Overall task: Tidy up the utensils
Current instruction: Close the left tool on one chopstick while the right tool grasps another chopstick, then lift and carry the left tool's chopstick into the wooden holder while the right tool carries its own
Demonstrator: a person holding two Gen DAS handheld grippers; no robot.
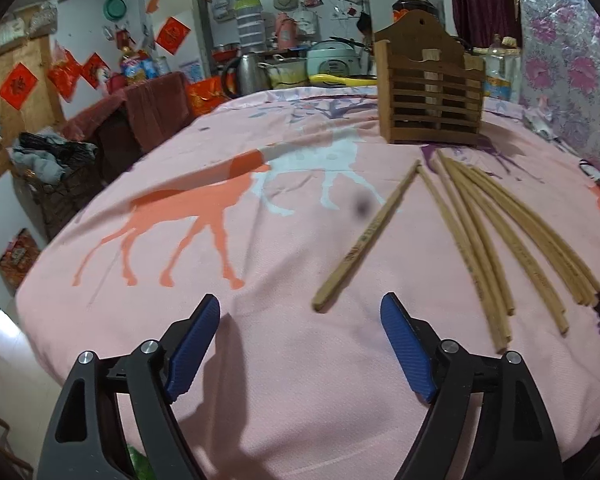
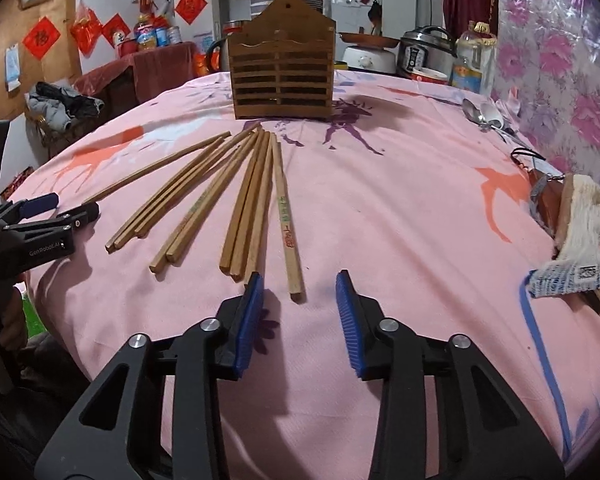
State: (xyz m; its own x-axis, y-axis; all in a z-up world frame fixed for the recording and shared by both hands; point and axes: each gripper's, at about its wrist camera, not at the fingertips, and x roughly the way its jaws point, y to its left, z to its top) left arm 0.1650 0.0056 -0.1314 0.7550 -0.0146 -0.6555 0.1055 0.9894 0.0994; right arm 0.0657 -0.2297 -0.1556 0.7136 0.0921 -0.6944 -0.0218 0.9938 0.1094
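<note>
Several wooden chopsticks lie fanned out on the pink cloth, tips pointing toward a brown slatted wooden holder standing upright behind them. In the left wrist view the fan lies to the right, one chopstick lies apart from it, and the holder stands at the back. My left gripper is open and empty, just short of that lone chopstick's near end; it also shows in the right wrist view. My right gripper is open and empty, its jaws either side of the near end of the rightmost chopstick.
Metal spoons lie at the far right of the table. A knitted cloth and a brown object sit at the right edge. Bottles, rice cookers and a kettle crowd the far edge. The table drops off at left and front.
</note>
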